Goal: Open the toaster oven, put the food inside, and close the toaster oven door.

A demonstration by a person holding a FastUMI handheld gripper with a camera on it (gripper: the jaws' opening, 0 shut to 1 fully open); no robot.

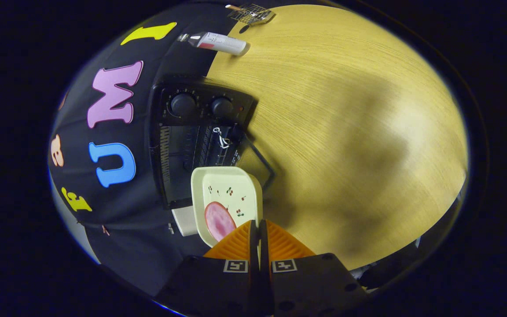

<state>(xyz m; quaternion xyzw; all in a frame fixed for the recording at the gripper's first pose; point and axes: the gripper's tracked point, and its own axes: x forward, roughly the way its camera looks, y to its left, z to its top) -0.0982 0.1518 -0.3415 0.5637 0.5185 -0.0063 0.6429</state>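
A pale wood-grain counter (pixel 346 132) stretched out beyond everything, meeting the booth's black cloth wall behind the oven.

The hand-held gripper (pixel 257 226) had its two orange ribbed fingers (pixel 236 242) brought close together, pinching the near rim of a cream square plate (pixel 236 189) between them. The plate, painted with small cherry sprigs, carried a round pink slice of food (pixel 219 220) lying just ahead of the fingertips, on the side nearer the wall.

Directly beyond the plate stood the black toaster oven (pixel 192 141), its door (pixel 260 165) swung open and hanging out over the counter. The plate's far edge sat at the mouth of the cavity, overlapping the wire rack (pixel 205 147) inside; whether it rested on the rack or hung clear could not be told. Two round knobs (pixel 183 105) sat on the oven's control panel further on.

A small white block (pixel 185 221) lay beside the plate, close to the oven's near end. Well beyond the oven, a white tube (pixel 218 42) lay at the counter's edge, and farther still a wire grill tool (pixel 250 13).
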